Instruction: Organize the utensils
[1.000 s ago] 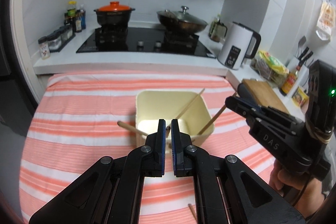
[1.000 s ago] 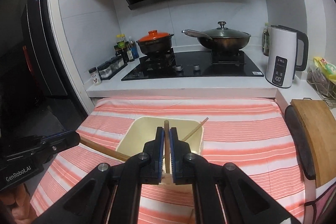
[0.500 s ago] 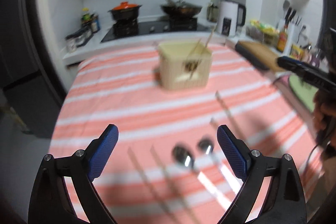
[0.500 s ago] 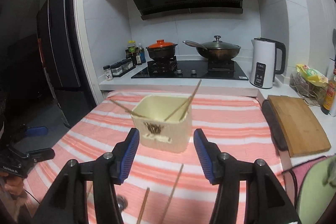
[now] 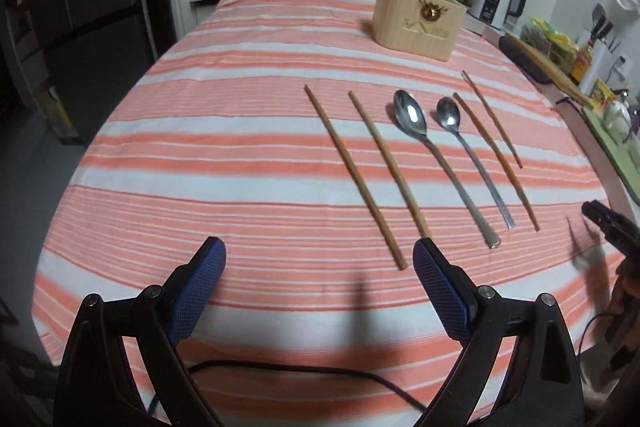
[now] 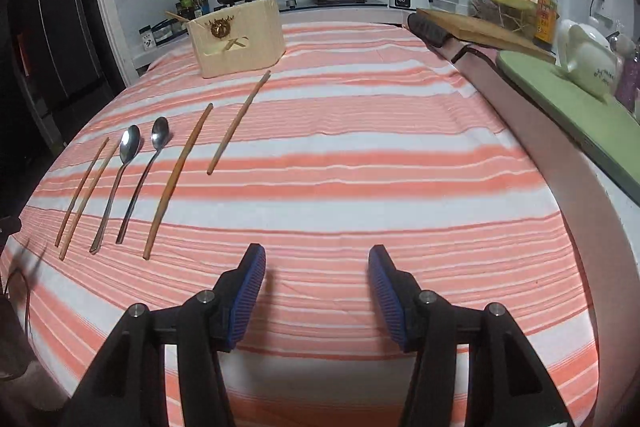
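Across the whole scene runs the striped tablecloth (image 5: 224, 131), coral and white, with the stove counter behind it. Toward the far end stands the cream utensil box (image 5: 418, 21), upright, a few chopstick tips poking above its rim. Nearer, well apart from the box, six utensils lie side by side on the cloth: two wooden chopsticks (image 5: 354, 175) on the left, then a larger metal spoon (image 5: 442, 163) and a smaller spoon (image 5: 472, 159) with bowls pointing toward the box, then two more chopsticks (image 5: 496, 155) on the right, the outermost set further back. None touches the box, and none is held.

Both tools hover low over the near edge of the cloth. The left gripper (image 5: 318, 267) has its jaws spread wide and empty, its right pad just beside the near end of the second chopstick. The right gripper (image 6: 316, 269) is likewise spread wide and empty, with bare cloth between its pads and the row off to its left.

Judging by the layout, the step in hand is choosing the next piece. The next move likely calls for lining the jaws across a thin chopstick shaft, closing low against the cloth, then carrying it to the box; a slim stick may roll or slip
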`<state>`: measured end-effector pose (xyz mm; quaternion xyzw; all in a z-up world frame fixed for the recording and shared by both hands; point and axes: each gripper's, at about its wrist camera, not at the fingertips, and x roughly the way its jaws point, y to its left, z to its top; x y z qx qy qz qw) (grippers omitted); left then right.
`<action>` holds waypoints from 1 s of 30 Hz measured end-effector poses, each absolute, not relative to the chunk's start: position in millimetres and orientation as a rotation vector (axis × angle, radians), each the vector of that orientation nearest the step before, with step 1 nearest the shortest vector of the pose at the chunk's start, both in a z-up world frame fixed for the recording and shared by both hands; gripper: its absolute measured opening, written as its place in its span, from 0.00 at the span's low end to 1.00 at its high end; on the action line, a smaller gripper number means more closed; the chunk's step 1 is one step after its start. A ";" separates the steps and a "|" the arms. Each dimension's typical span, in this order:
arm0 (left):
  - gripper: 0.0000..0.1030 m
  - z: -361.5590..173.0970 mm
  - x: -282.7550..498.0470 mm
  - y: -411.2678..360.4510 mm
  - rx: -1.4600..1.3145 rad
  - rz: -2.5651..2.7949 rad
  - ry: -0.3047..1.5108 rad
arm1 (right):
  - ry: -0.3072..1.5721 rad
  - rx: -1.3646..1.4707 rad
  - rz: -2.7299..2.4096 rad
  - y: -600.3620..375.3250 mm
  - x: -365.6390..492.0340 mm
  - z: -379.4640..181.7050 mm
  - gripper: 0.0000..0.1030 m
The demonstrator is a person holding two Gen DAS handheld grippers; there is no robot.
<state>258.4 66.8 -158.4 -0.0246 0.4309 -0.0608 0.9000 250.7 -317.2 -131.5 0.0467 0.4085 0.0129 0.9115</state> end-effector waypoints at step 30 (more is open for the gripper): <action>0.91 -200.1 265.2 44.4 -0.095 -0.111 0.946 | 0.953 -0.081 0.165 -227.2 355.7 -160.9 0.06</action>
